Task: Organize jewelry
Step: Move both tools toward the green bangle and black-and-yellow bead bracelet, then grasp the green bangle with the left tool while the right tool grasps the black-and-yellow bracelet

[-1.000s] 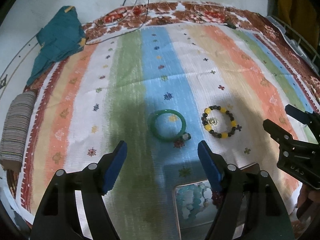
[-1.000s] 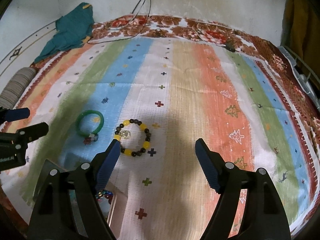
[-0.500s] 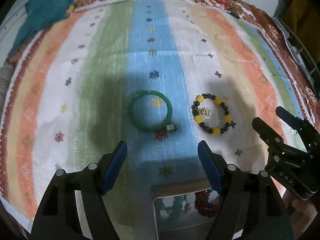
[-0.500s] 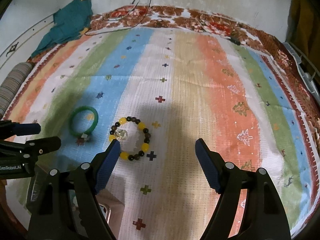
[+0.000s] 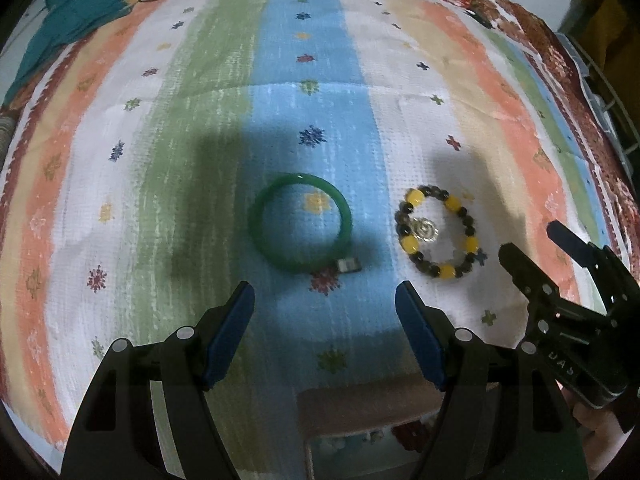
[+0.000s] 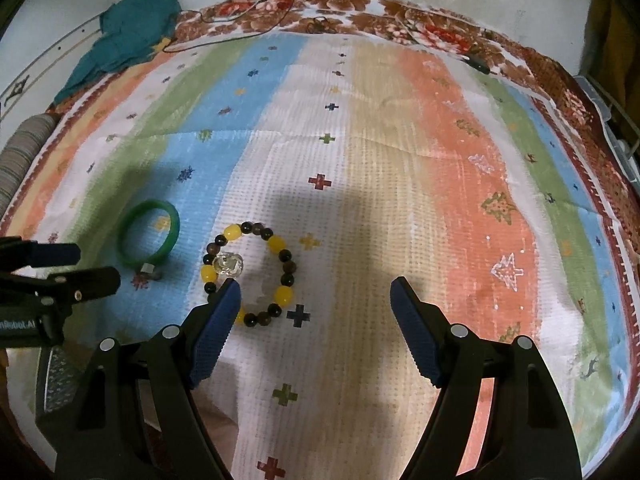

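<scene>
Advanced toward the jewelry since the earlier frames: left gripper [image 5: 324, 300] brought down and forward, so that the green bangle [image 5: 299, 227] appeared larger and nearer the fingertips than a second before; right gripper [image 6: 316, 300] likewise lowered over the beaded bracelet [image 6: 250, 270].

Progress judged partial. Noted a box [image 5: 368, 412] at the near edge of the left wrist view, below the left gripper, with beads dimly visible inside; contents too blurred to itemise, but taken as pieces already stored. Found two items still loose on the striped cloth [image 6: 400, 160]: green bangle and beaded bracelet, lying flat, side by side, near but not touching. Neither yet grasped.

Left gripper: jaws spread wide, nothing between them. Green bangle lay just ahead of the fingertips, roughly centred on the gap, slightly toward the left finger; small metal clasp at its near right edge, facing the gripper.

Right gripper: jaws likewise apart and empty. Beaded bracelet lay off-centre, toward the left finger, whose blue pad [image 6: 216, 328] overlapped the near left arc of beads in the right wrist view; contact could not be confirmed. Silver charm sat inside the loop on its left side.

Remaining, by judgement: both loose pieces to be picked up and placed in the box.
</scene>
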### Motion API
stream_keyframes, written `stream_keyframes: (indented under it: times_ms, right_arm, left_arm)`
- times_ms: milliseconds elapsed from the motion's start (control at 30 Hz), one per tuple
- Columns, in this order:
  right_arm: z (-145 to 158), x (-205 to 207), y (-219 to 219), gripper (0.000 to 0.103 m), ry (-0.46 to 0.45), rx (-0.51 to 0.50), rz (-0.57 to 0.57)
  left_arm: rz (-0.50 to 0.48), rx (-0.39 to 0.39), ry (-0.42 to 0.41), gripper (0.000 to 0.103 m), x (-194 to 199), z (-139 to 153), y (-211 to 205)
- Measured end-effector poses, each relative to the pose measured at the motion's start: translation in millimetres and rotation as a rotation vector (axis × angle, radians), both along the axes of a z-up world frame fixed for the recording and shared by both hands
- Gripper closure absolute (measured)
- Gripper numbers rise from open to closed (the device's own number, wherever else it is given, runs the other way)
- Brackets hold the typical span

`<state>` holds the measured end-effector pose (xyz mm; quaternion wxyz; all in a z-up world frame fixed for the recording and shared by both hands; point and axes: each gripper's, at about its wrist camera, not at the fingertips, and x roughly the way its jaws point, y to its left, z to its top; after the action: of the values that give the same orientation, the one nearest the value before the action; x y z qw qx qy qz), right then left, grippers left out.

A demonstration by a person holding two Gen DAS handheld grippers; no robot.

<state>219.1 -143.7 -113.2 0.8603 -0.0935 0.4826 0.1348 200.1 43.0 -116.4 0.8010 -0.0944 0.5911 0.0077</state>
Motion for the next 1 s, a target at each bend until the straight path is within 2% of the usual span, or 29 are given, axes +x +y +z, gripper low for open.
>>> stream_keyframes:
  times_ms: [267,500,567,633,1000]
  right_arm:
    - [-8,7,7,0.026,0.010,-0.014,0.016]
    - [-21,13,12,0.026,0.035,-0.034,0.022]
    - [-24,15,12,0.032,0.048,-0.034,0.022]
    - [-29,18,12,0.044,0.064,-0.039,0.019]
    - [-44,18,11,0.064,0.094,-0.059,0.026]
  left_arm:
    - [0.029,0.027,0.005,0.030,14,-7,14]
    - [0.029,0.100,0.023,0.031,27,-22,24]
    - [0.030,0.119,0.032,0.032,30,-27,27]
    - [0.033,0.128,0.035,0.032,33,-30,30]
    - [-0.031,0.186,0.031,0.041,46,-43,31]
